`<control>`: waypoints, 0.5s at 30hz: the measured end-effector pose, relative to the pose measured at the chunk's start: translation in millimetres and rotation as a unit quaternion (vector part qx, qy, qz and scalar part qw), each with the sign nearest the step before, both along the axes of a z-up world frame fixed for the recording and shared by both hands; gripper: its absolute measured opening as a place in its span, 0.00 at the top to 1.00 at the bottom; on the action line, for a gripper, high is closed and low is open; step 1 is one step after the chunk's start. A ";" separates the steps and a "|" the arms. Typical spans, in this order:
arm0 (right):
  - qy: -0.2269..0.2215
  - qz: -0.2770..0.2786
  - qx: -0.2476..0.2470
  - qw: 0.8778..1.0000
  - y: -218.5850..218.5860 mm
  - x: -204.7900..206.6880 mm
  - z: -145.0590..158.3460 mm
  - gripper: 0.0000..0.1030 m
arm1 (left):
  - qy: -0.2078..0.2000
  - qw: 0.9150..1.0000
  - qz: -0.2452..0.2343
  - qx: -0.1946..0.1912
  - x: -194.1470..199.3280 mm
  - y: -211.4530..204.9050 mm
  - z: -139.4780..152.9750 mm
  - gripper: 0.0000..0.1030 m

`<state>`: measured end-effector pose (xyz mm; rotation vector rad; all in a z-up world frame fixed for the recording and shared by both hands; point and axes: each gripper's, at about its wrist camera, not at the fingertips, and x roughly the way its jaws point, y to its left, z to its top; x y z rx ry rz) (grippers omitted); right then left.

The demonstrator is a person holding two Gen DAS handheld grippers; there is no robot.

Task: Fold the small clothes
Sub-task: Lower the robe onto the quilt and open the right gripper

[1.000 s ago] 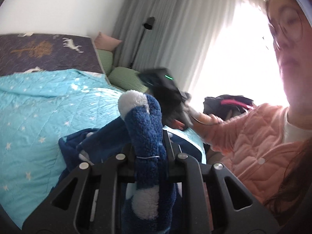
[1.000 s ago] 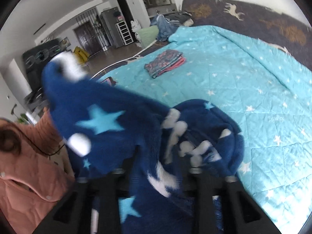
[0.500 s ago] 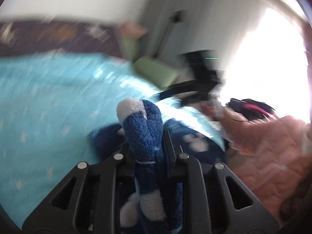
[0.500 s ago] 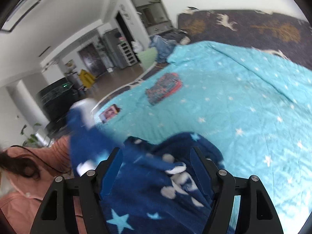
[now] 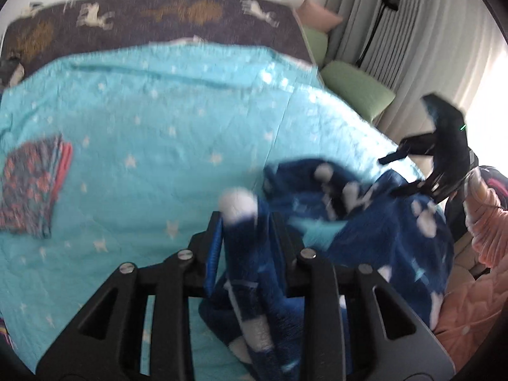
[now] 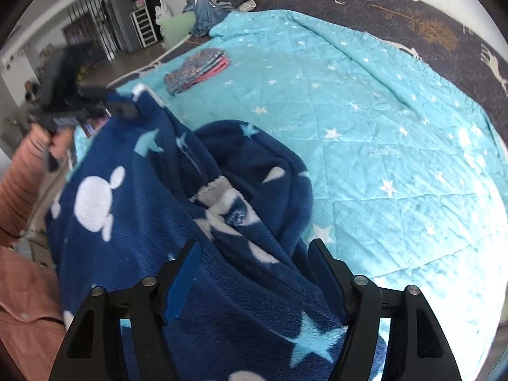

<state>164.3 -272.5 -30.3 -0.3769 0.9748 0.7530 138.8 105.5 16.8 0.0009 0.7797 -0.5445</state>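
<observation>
Our left gripper [image 5: 247,222] pinches a corner of the fleece [image 6: 143,222] hanging over the bed [image 6: 381,127], while our right gripper [image 6: 254,250] is spread around slack cloth, so the fleece could swing and bunch up.

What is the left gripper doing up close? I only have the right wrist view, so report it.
Observer: The left gripper has its fingers shut on the garment; a white patch pokes out past the tips.
Operator: Now describe my right gripper from outside.
Observer: The right gripper has its fingers spread apart, right over the garment's far side.
Operator: Tell me what's behind it.
Observer: A green cushion and a grey curtain, beside the quilt.
</observation>
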 end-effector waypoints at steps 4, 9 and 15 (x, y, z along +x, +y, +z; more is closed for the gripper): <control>0.000 -0.024 0.038 0.999 -11.7 8.8 5.6 0.45 | -0.028 0.999 -0.027 0.001 9.9 -19.4 17.4 0.67; 0.026 -0.023 0.010 0.999 -13.5 14.5 -8.3 0.76 | -0.001 0.994 -0.094 0.052 26.6 -61.4 -6.3 0.67; 0.060 0.025 -0.016 0.998 -8.3 4.4 -29.8 0.72 | 0.052 0.977 -0.175 0.111 29.0 -99.3 -46.8 0.67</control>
